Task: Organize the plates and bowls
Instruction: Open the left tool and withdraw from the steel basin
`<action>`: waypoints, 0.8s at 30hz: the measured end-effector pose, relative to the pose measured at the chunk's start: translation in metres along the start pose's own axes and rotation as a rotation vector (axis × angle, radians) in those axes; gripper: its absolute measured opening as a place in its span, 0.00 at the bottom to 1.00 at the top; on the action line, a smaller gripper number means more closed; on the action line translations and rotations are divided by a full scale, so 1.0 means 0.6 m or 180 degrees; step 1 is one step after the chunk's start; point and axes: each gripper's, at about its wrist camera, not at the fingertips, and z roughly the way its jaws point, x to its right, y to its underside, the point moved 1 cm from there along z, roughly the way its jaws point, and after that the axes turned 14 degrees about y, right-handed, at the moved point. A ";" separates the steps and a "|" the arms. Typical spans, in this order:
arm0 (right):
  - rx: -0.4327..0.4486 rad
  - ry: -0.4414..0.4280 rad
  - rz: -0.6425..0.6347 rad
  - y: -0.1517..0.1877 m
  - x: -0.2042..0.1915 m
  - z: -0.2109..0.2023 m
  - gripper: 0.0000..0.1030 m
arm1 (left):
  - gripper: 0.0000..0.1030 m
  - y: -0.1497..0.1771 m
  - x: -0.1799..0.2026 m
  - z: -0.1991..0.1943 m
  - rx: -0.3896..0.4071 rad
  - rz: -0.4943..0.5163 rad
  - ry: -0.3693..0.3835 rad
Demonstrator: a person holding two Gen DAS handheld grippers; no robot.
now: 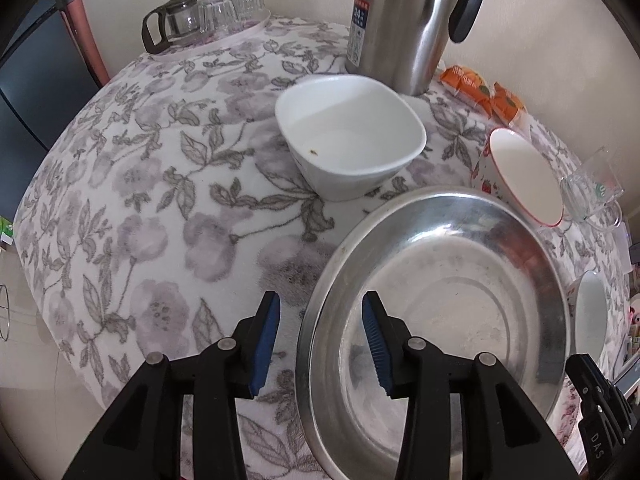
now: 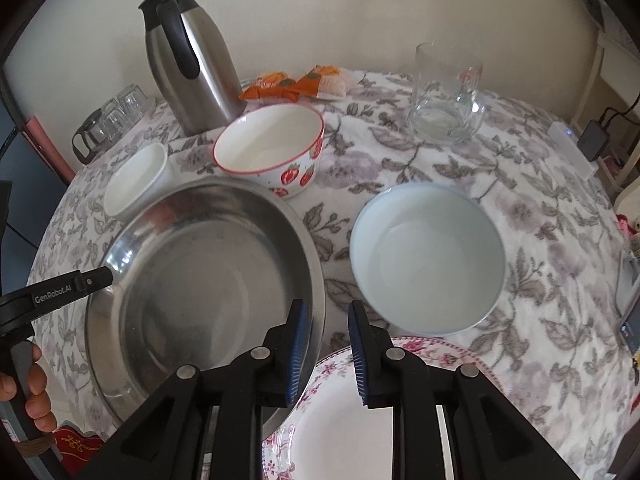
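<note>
The steel basin (image 2: 208, 280) sits on the desk (image 1: 140, 200). The left gripper (image 1: 320, 340) straddles its left rim, jaws parted, not pressing. The right gripper (image 2: 326, 354) straddles its right rim, jaws narrowly apart. Behind the basin stand a white bowl (image 1: 352, 136) and a strawberry bowl (image 2: 272, 148).

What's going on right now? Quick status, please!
Left hand-held gripper open, straddling steel basin rim. Right hand-held gripper open astride opposite rim. Floral plate tucked under basin edge.
</note>
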 end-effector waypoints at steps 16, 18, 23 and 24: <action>0.0180 0.0245 0.0183 -0.017 0.005 -0.063 0.72 | 0.71 -0.009 0.004 -0.045 0.0247 0.0044 -0.0043; 0.0163 0.0251 0.0168 -0.016 -0.003 -0.059 0.78 | 0.75 -0.007 0.004 -0.044 0.0233 0.0052 -0.0067; -0.0041 0.0185 0.0136 -0.007 -0.024 -0.032 0.82 | 0.75 -0.002 0.005 -0.039 0.0191 0.0065 -0.0078; -0.0057 0.0185 0.0112 -0.006 -0.028 -0.029 0.83 | 0.75 -0.002 0.005 -0.037 0.0183 0.0075 -0.0078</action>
